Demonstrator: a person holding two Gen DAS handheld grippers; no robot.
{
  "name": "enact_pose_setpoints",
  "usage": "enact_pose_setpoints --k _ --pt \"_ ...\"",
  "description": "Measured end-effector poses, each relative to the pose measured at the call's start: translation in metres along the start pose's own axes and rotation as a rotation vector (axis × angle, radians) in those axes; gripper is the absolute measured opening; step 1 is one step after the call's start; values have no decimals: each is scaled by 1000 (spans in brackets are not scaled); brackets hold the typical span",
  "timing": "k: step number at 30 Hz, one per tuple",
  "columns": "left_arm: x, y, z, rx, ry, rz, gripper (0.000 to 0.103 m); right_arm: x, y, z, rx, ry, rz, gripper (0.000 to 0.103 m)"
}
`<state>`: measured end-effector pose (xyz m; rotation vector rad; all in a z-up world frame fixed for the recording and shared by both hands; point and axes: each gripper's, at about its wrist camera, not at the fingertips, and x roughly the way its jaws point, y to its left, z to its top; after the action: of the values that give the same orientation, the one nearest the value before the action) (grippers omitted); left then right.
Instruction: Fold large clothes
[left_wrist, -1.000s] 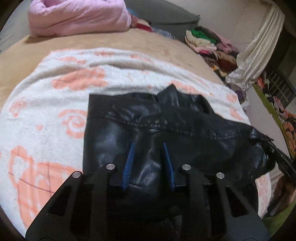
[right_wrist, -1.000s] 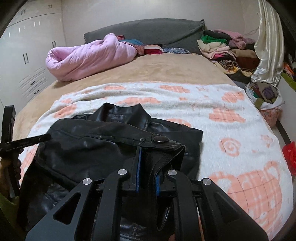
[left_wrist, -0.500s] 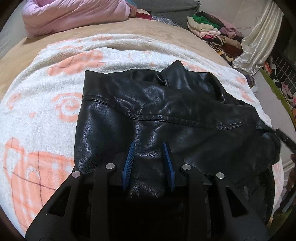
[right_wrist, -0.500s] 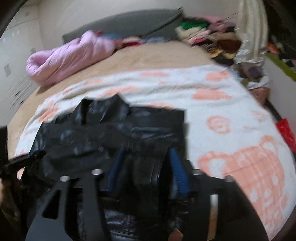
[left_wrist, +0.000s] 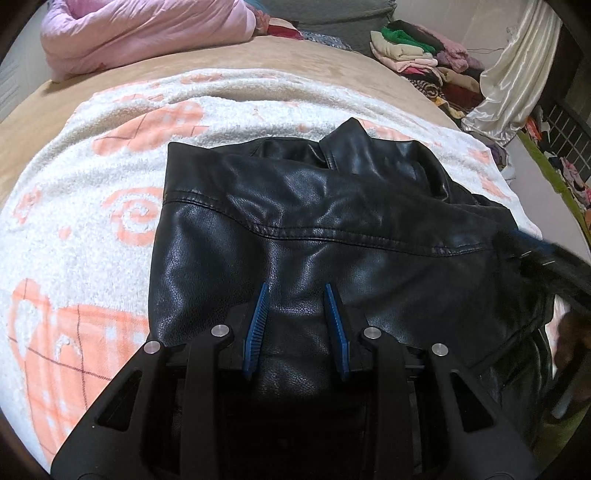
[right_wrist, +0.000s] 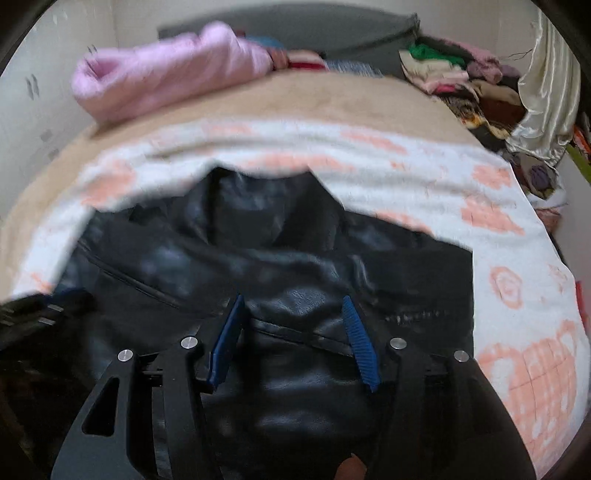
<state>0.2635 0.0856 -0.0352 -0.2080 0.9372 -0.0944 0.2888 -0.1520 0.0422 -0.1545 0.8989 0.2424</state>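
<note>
Glossy black leather jacket (left_wrist: 332, 229) bunches in left tongs (left_wrist: 297, 295); right tongs (right_wrist: 293, 306), closing, hover unclenched.

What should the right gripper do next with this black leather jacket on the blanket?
Probably bring the right gripper down onto the fold of the black leather jacket under it. Its jaws are closing with the pads not yet pressing leather, while the left gripper has leather bulging between its pads.

item: black leather jacket (left_wrist: 314, 229)
finish: glossy, creased, stitched seam running across
state: folded over on itself, collar raised at its upper edge
place: centre and lower frame in both views, lying on the white-and-orange blanket
</note>
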Motion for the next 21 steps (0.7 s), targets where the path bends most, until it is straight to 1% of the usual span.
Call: enact_pose_setpoints --k 1,2,5,7,9,11,13,14,16,17,20,21 --pt "0 0 0 2 1 0 23 10 -2 -4 7 32 -9 50" --pt "0 0 0 4 1 -1 23 21 -7 -9 25 60 7 49" --pt "1 -1 0 1 3 -10 23 32 -10 -19 35 48 30 49" --pt "0 -1 1 7 0 -12 23 28 -10 -18 33 38 38 50" --pt "-4 -1 3 11 -7 -12 23 8 -15 -17 70 -4 80 50" --pt "-15 -3 5 12 -32 -12 24 -17 -20 -20 94 -61 113 53" --pt "-29 -7 5 14 -55 -44 38 -39 -23 -26 95 -101 136 58" --pt "-34 -11 4 20 -63 -53 45 -46 -24 -29 93 -111 141 59" --pt "-41 -24 -3 67 -65 -63 45 -60 -27 -38 102 -126 140 60" --pt "-41 -28 -6 82 -58 -65 45 -64 -28 -42 107 -134 141 60" --pt "-30 -43 -25 136 13 -73 45 -73 -26 -53 107 -145 146 62" --pt "-23 -48 -33 156 41 -57 45 -74 -25 -56 101 -145 151 62"
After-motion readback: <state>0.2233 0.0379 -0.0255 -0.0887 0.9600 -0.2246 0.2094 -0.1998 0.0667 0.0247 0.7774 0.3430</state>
